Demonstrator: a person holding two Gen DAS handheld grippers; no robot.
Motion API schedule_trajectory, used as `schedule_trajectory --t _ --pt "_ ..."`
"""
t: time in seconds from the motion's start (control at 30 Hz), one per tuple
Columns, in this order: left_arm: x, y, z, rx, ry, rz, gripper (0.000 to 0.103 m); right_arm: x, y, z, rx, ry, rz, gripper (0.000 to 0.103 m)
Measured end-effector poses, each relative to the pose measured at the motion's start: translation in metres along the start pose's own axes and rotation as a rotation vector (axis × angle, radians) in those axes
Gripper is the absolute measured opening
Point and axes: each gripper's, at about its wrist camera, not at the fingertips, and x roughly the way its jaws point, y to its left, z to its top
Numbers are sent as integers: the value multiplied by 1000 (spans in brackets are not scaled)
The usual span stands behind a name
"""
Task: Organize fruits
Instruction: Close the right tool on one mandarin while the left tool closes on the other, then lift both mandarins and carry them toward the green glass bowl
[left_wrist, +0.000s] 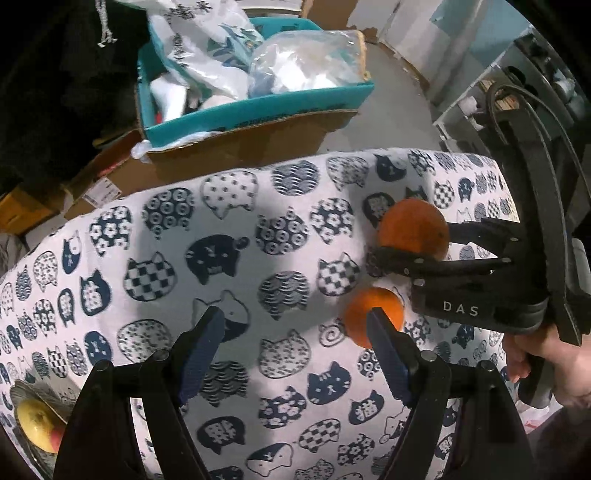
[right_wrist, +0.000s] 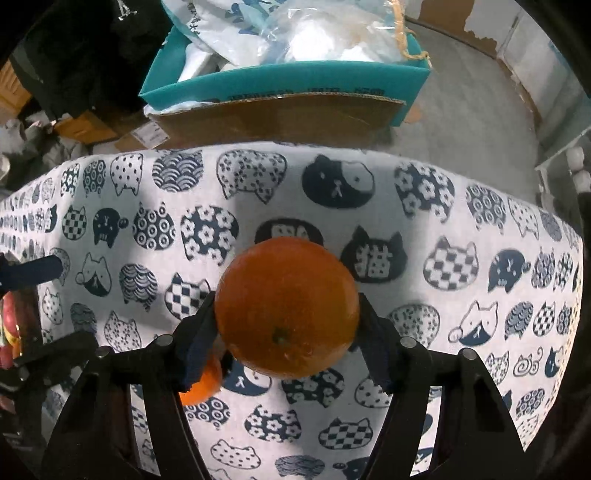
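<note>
My right gripper (right_wrist: 287, 325) is shut on a large orange (right_wrist: 286, 308) and holds it over the cat-print tablecloth (right_wrist: 443, 221). In the left wrist view the same gripper (left_wrist: 380, 245) and orange (left_wrist: 412, 227) are at the right. A smaller orange (left_wrist: 369, 312) lies on the cloth just below it, beside my left gripper's right finger; it also shows in the right wrist view (right_wrist: 203, 382). My left gripper (left_wrist: 295, 328) is open and empty above the cloth. A plate (left_wrist: 22, 397) with a yellow-red apple (left_wrist: 37, 424) sits at the lower left.
Beyond the table's far edge stands a cardboard box (left_wrist: 240, 144) holding a teal bin (left_wrist: 258, 107) of plastic bags. More boxes (left_wrist: 99, 177) lie at the left. A white shelf unit (left_wrist: 476, 103) stands at the right. Fruit (right_wrist: 9, 332) shows at the right wrist view's left edge.
</note>
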Motion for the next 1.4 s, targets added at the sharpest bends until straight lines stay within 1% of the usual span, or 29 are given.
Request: schedule_trajectory --t 0.2,0.27,0.33,0.43,0.53,0.7,0.97,1.1,1.17,1.23,1.27,1.3,1.33,1.37,1.4 --pt "6 -16 -3 -2 5 -37 80 -21 -19 -23 58 -56 -4 70" --pt "7 -22 -3 -10 -6 -56 80 -29 -25 -31 76 -77 -9 70" --pt "6 -30 -4 -12 -33 -65 80 -40 -30 -42 87 -109 -15 70" --pt "8 -38 -7 -11 -69 -58 81 -58 -38 -60 112 -186 -34 70" --pt "13 -44 -14 -9 -94 -39 80 -69 -48 -77 147 -232 -18 70" --pt "22 -54 -18 15 -110 3 80 -65 -57 -93 186 -234 4 69" --pt "40 -63 -20 36 -109 43 80 -63 -66 -108 210 -245 5 70" --pt "49 -67 -22 42 -92 53 80 -64 -69 -111 208 -247 1 69" --pt "52 -67 -22 40 -85 49 78 -64 -71 -112 209 -249 2 69" --pt "55 -67 -22 45 -80 46 69 -64 -73 -113 213 -248 4 69" --pt "55 -68 -22 52 -78 45 67 -63 -74 -113 214 -247 5 69" --pt "55 -69 -22 62 -82 52 61 -63 -74 -113 215 -247 6 69" --pt "55 -69 -23 75 -82 51 51 -64 -74 -113 215 -249 4 69" --pt "55 -70 -24 87 -81 54 48 -64 -74 -113 213 -251 3 69" --pt "55 -71 -24 92 -79 55 48 -65 -73 -112 210 -253 2 69"
